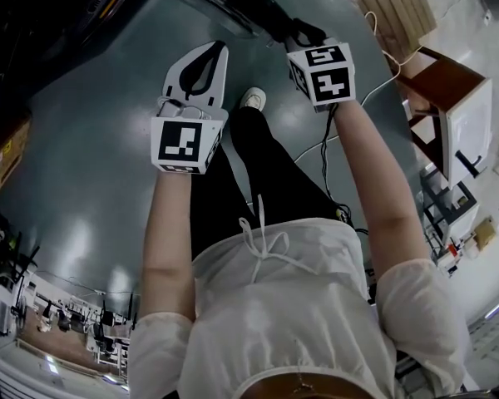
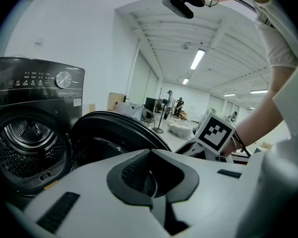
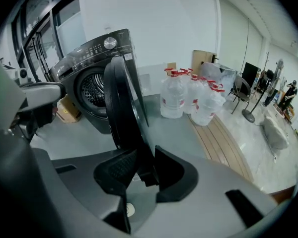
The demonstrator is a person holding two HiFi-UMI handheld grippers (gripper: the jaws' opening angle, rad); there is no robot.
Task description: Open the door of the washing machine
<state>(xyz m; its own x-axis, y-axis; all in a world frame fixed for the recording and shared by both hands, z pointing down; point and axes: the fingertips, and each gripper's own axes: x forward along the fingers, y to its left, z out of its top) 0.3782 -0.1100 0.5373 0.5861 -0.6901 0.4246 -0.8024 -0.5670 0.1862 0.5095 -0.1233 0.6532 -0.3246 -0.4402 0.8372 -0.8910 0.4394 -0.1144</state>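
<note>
- Right gripper (image 3: 141, 168) is clenched on the door (image 3: 120, 100) edge, with the rim between its jaws.
- Door is swung open, edge-on to this gripper, off the washer (image 3: 92, 58) front; drum (image 3: 92, 90) is exposed.
- Left gripper (image 2: 150, 176) has its jaws together and empty, near the door but apart from it.

Door (image 3: 120, 108) glossy blk plastic, drum (image 2: 25, 145) perforated metal.
</note>
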